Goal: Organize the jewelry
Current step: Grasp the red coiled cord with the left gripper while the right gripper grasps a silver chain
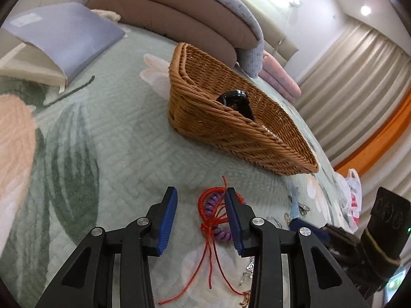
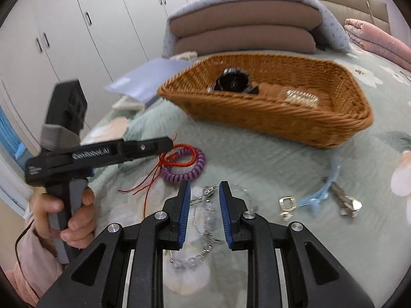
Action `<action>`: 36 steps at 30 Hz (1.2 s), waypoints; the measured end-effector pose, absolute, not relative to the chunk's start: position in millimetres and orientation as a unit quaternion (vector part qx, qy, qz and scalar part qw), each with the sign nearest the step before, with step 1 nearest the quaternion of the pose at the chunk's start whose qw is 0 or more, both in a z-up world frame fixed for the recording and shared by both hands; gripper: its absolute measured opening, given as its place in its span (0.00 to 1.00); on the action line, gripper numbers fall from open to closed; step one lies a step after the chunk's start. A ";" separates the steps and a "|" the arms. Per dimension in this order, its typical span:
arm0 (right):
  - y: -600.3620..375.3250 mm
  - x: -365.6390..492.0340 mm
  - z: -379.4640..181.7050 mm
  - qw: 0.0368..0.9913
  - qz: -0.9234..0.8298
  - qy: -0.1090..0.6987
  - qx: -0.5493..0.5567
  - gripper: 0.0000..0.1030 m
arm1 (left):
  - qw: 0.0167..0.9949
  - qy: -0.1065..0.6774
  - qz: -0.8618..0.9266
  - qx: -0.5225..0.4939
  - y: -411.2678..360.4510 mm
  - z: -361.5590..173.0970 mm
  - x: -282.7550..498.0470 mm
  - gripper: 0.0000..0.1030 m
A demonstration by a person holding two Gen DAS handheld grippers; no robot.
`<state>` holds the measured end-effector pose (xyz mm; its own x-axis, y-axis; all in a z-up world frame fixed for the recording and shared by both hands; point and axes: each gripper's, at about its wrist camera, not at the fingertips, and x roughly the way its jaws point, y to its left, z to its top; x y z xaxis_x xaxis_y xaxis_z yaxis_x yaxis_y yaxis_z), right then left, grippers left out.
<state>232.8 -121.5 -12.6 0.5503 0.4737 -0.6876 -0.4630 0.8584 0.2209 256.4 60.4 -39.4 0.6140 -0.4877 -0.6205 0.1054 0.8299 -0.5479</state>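
Observation:
A red cord bracelet [image 1: 205, 201] tangled with a purple coil band [image 1: 224, 235] lies on the green bedspread between the fingers of my left gripper [image 1: 201, 195]. Its jaws stand apart: the right pad is close against the cord, the left pad well clear. In the right wrist view the left gripper [image 2: 169, 143] reaches over the same coil band [image 2: 185, 175]. My right gripper [image 2: 204, 187] is low over a clear-bead chain bracelet [image 2: 208, 222], jaws narrowly apart, the clasp between the tips. Behind stands a wicker basket [image 2: 257, 118] holding a black watch [image 2: 232, 82] and a pale gold piece [image 2: 303, 98].
A silver buckle [image 2: 286, 205], a light blue strap [image 2: 321, 192] and a silver clip [image 2: 346, 204] lie to the right of the right gripper. A blue book [image 1: 64, 41] and stacked brown pillows [image 1: 179, 12] sit farther back. A plastic bag [image 1: 352, 200] hangs at the bed's right edge.

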 end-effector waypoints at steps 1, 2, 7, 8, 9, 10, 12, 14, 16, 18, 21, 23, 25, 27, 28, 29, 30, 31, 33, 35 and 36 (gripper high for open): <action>-117.4 233.8 -15.1 0.879 0.261 0.400 0.004 0.25 | 0.866 0.404 -0.172 -0.237 61.6 -39.7 256.4 0.38; -113.8 234.4 -17.2 0.877 0.257 0.406 0.002 0.25 | 0.866 0.404 -0.173 -0.238 61.5 -39.8 256.5 0.38; -105.0 237.9 -22.1 0.879 0.228 0.419 -0.013 0.25 | 0.867 0.408 -0.174 -0.228 58.4 -40.1 258.0 0.38; -103.5 240.5 -23.9 0.879 0.221 0.423 -0.013 0.25 | 0.867 0.408 -0.173 -0.228 58.2 -40.2 258.1 0.38; -101.9 244.2 -25.9 0.877 0.217 0.428 -0.013 0.25 | 0.866 0.409 -0.173 -0.230 58.9 -40.4 258.2 0.37; -100.6 245.8 -27.7 0.876 0.212 0.432 -0.014 0.25 | 0.866 0.409 -0.172 -0.231 59.4 -40.8 258.5 0.36; -97.1 246.0 -26.8 0.879 0.207 0.429 -0.021 0.25 | 0.865 0.413 -0.168 -0.231 59.7 -42.5 259.6 0.31; -92.1 247.3 -28.3 0.881 0.198 0.429 -0.035 0.25 | 0.864 0.418 -0.165 -0.229 59.0 -44.0 261.1 0.26; -84.5 247.4 -30.1 0.883 0.185 0.427 -0.053 0.25 | 0.863 0.421 -0.164 -0.227 58.1 -45.0 262.1 0.24; -80.1 245.8 -30.8 0.886 0.179 0.422 -0.068 0.25 | 0.864 0.422 -0.161 -0.223 56.6 -45.5 262.0 0.22; -80.6 245.5 -31.1 0.888 0.177 0.419 -0.070 0.24 | 0.868 0.424 -0.162 -0.203 48.9 -43.8 260.5 0.22; -82.2 246.4 -31.3 0.889 0.175 0.417 -0.067 0.19 | 0.873 0.423 -0.157 -0.186 42.4 -42.5 260.0 0.22; -84.6 246.3 -31.1 0.890 0.179 0.416 -0.059 0.13 | 0.876 0.422 -0.155 -0.174 38.7 -42.0 259.2 0.19; -88.2 245.0 -30.4 0.890 0.185 0.414 -0.047 0.13 | 0.875 0.421 -0.162 -0.173 37.3 -41.5 258.8 0.07; -90.1 245.0 -30.0 0.890 0.188 0.413 -0.042 0.13 | 0.875 0.421 -0.167 -0.172 36.1 -41.6 258.2 0.06; -92.2 244.8 -29.5 0.890 0.191 0.412 -0.036 0.13 | 0.876 0.420 -0.167 -0.167 34.5 -40.9 257.7 0.06; -94.4 244.5 -28.9 0.890 0.193 0.411 -0.030 0.13 | 0.878 0.418 -0.166 -0.165 35.2 -40.1 257.2 0.06; -96.4 243.8 -28.2 0.891 0.197 0.409 -0.024 0.13 | 0.879 0.415 -0.167 -0.166 35.6 -39.4 256.5 0.05; -100.9 241.2 -25.3 0.894 0.203 0.400 -0.014 0.13 | 0.881 0.408 -0.169 -0.172 37.4 -37.4 254.0 0.04; -103.4 239.1 -22.3 0.897 0.205 0.391 -0.008 0.13 | 0.880 0.404 -0.175 -0.181 40.5 -36.4 252.0 0.04; -103.4 238.5 -21.8 0.897 0.206 0.390 -0.006 0.13 | 0.878 0.403 -0.177 -0.187 41.9 -36.5 251.9 0.04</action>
<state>238.5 -103.4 -21.8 0.6110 0.3651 -0.7024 -0.3749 0.9150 0.1494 251.9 41.9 -36.5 0.6126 -0.4606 -0.6423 0.1598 0.8681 -0.4700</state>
